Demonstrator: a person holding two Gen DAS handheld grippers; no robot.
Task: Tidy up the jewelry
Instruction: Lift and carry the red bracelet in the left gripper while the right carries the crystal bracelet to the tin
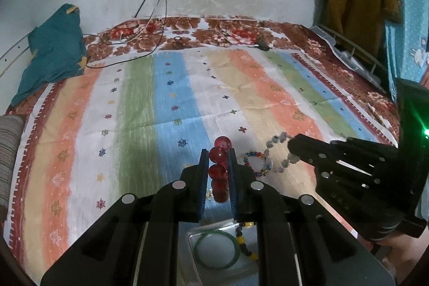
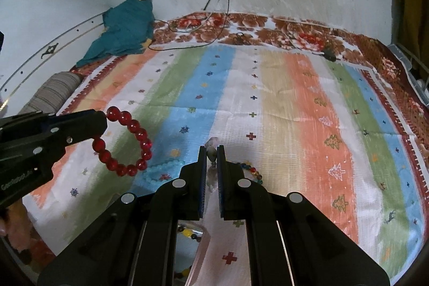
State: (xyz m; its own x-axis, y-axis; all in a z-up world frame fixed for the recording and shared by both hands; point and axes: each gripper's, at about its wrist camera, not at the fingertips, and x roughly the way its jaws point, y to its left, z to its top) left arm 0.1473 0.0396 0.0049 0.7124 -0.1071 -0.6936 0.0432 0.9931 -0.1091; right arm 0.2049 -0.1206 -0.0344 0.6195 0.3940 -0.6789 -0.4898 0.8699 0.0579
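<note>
My left gripper point(image 1: 218, 160) is shut on a red bead bracelet point(image 1: 219, 170), held above the striped cloth; in the right wrist view the bracelet point(image 2: 126, 144) hangs from the left gripper point(image 2: 103, 121). My right gripper point(image 2: 211, 154) is shut on a grey bead bracelet point(image 2: 211, 150); in the left wrist view that bracelet point(image 1: 278, 154) hangs from the right gripper point(image 1: 292, 146). A multicoloured bead bracelet point(image 1: 257, 164) lies on the cloth. A clear tray point(image 1: 193, 237) below my left gripper holds a green bangle point(image 1: 217, 249) and a yellow-and-black bead string point(image 1: 245, 243).
A light blue bead bracelet point(image 2: 163, 169) lies on the cloth near the red one. The striped cloth point(image 1: 166, 109) covers a bed with a floral sheet. A teal cloth point(image 1: 53, 52), cables point(image 1: 150, 18) and a wall socket sit at the far side. A striped bolster point(image 2: 53, 93) lies left.
</note>
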